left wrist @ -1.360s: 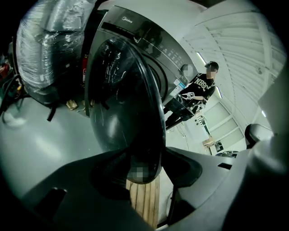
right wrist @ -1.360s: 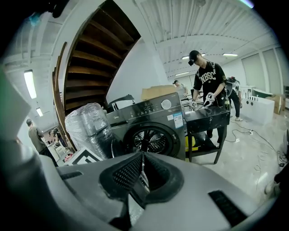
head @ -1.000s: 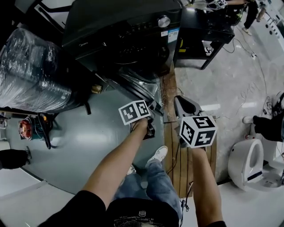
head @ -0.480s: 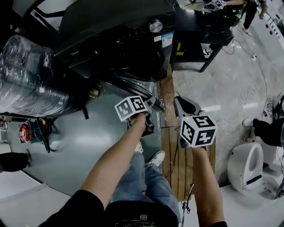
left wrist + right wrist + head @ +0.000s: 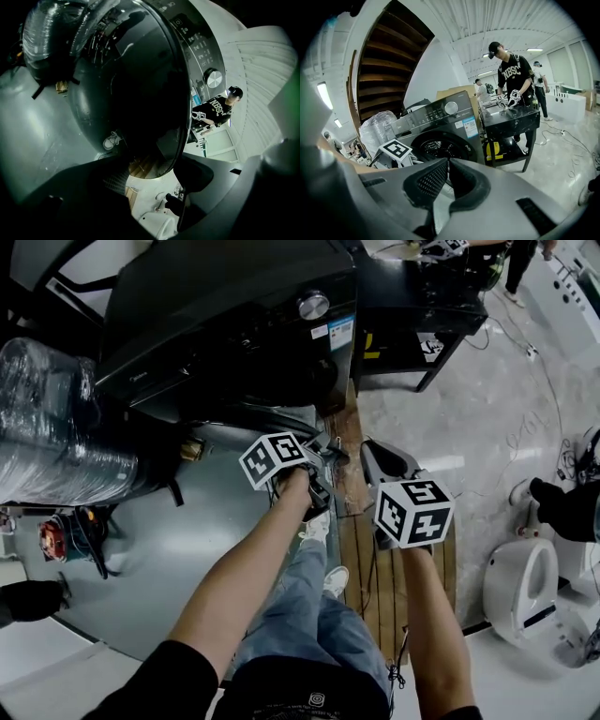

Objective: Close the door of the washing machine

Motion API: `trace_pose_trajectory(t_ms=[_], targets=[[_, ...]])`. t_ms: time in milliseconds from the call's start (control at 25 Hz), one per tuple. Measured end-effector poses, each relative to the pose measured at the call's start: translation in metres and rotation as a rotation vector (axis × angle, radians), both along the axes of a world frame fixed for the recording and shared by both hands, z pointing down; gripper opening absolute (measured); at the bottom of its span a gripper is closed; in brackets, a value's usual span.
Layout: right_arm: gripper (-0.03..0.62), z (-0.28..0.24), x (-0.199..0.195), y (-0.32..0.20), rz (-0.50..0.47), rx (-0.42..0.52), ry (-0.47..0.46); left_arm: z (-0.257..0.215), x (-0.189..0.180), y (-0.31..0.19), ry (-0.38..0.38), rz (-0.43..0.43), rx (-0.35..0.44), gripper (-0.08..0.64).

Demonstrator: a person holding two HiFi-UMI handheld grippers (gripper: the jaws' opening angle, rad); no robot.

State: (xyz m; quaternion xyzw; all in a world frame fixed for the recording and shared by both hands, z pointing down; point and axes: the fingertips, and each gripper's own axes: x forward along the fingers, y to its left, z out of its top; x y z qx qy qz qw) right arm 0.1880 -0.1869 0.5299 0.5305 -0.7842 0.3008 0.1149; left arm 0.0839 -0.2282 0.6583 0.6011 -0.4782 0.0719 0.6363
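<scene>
The dark washing machine (image 5: 234, 306) stands at the top of the head view, its round glass door (image 5: 267, 418) swung partly out from the front. That door (image 5: 126, 79) fills the left gripper view, with its lower rim reaching down between the fingers. My left gripper (image 5: 323, 448) (image 5: 154, 183) sits at the door's free edge; its jaws have just been opening and the pads do not press the rim. Apart to the right, my right gripper (image 5: 384, 460) (image 5: 445, 171) points at the machine (image 5: 440, 126), shut and empty.
A black table (image 5: 412, 306) stands right of the machine, with a person (image 5: 511, 70) working at it. A plastic-wrapped bundle (image 5: 56, 418) lies to the left. Wooden planks (image 5: 361, 549) run under my right arm. A white toilet (image 5: 520, 587) is at the right.
The door has swung closer to the machine front and my left gripper followed it up the picture. Its jaws stand wider. The right gripper moved forward a little.
</scene>
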Motion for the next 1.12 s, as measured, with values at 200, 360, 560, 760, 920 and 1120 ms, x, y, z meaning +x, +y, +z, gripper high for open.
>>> trace_pose_trajectory(t_ms=[200, 360, 560, 760, 920, 1120], targets=[[0.023, 0.005, 0.005, -0.025, 0.007, -0.012, 0.004, -0.001, 0.012, -0.028, 0.057, -0.029, -0.007, 0.308], [0.023, 0.012, 0.007, -0.044, 0.006, -0.032, 0.005, -0.002, 0.02, -0.049, 0.107, -0.048, -0.017, 0.312], [0.023, 0.018, 0.005, -0.073, 0.006, -0.044, -0.004, 0.0, 0.025, -0.078, 0.153, -0.066, -0.017, 0.316], [0.023, 0.02, 0.006, -0.099, -0.004, -0.046, 0.003, 0.0, 0.029, -0.1, 0.177, -0.085, -0.024, 0.318], [0.023, 0.022, 0.008, -0.116, -0.007, -0.043, 0.001, 0.0, 0.031, -0.119, 0.203, -0.101, -0.02, 0.318], [0.023, 0.027, 0.008, -0.132, -0.01, -0.059, -0.003, -0.001, 0.031, -0.142, 0.208, -0.132, -0.014, 0.318]])
